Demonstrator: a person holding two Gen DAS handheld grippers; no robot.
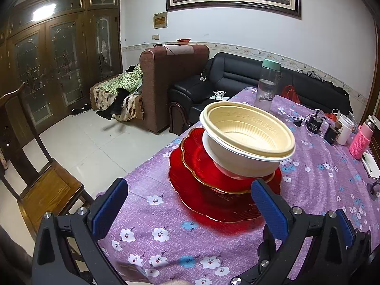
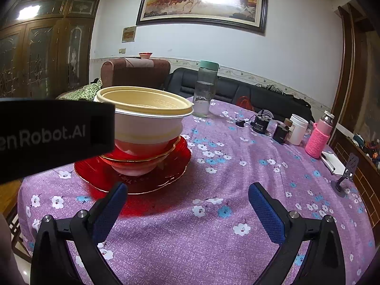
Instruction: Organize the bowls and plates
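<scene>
So the whole stack sits on the bench [image 1: 213,249], which has a purple cloth with little white and blue flowers. Using the big red plate [image 1: 209,204] as the reference: it lies flat on the cloth, a smaller red plate with a gold rim [image 1: 201,159] sits on top of it, and on that plate there's a white bowl [image 1: 237,161] with a cream-yellow bowl [image 1: 247,130] nested inside. In the right wrist view there seems to be one more pale bowl [image 2: 135,167] between the two red plates, though I can't tell for sure through the red glass. The bowls look tilted in the left view, leaning away from the plate's centre.

The left gripper [image 1: 190,211] hovers just on the near side of the big red plate, its blue fingers [image 1: 109,209] spread wide apart and holding nothing; one finger overlaps the plate's near edge in the picture, contact unclear. The right gripper [image 2: 187,211] is near the same plate, off to its right over bare cloth, fingers [image 2: 266,211] also wide apart and empty. The black body of the left gripper shows up in the right view, in front of the bowls.

Beyond the plate stands a clear bottle with a teal lid [image 1: 267,83]. Well to the plate's right are a pink knitted bottle [image 1: 359,140] and a white cup [image 1: 344,128].
</scene>
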